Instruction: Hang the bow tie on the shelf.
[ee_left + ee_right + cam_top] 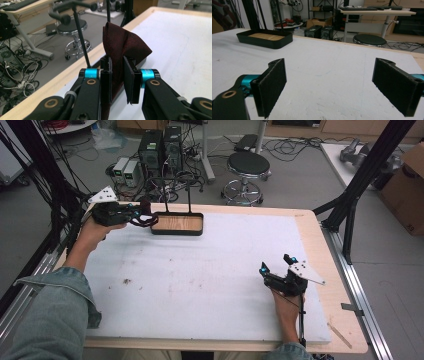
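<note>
One dark red cloth (125,45) sits pinched in my left gripper (117,80), its jaws drawn close with the fabric clamped between the pads; a folded peak of it rises above the jaws and a strip hangs down below them. From the high view, the left gripper (131,215) holds that cloth (145,220) at the far left of the tabletop (210,270), just beside the black tray (177,224) with the wooden floor and two thin upright rods. My right gripper (276,262) is near the right edge of the white surface, well apart from the cloth, its jaws spread wide with nothing between them.
</note>
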`<state>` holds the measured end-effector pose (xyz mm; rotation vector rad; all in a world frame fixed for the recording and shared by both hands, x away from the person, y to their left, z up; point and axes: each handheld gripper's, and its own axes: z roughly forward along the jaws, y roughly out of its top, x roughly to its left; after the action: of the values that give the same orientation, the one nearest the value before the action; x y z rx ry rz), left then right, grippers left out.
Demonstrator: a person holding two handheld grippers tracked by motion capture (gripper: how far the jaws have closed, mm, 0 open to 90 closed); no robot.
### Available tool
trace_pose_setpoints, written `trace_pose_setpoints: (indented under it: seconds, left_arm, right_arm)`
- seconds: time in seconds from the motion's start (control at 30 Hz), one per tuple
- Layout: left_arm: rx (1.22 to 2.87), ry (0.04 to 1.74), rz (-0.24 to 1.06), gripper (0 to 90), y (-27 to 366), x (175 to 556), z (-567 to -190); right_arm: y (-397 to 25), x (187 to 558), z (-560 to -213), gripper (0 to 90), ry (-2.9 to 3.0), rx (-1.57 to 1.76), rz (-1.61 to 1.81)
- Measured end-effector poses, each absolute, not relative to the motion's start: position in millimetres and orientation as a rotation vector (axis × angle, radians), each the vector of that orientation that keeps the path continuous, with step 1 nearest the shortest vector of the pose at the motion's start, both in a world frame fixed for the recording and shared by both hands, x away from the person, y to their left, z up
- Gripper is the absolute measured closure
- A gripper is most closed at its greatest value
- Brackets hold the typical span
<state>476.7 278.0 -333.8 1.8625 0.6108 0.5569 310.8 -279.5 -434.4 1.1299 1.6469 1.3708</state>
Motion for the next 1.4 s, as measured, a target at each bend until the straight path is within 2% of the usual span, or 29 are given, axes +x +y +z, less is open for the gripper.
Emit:
trace_pose_setpoints:
  seconds: [1.4]
  left_arm:
    - [1.610, 0.715, 0.613, 77.4, 283.3, 504.4, -311.2]
  right_arm:
    - [-280.2, 311.3, -434.5, 11.3, 1.650, 1.134, 1.381]
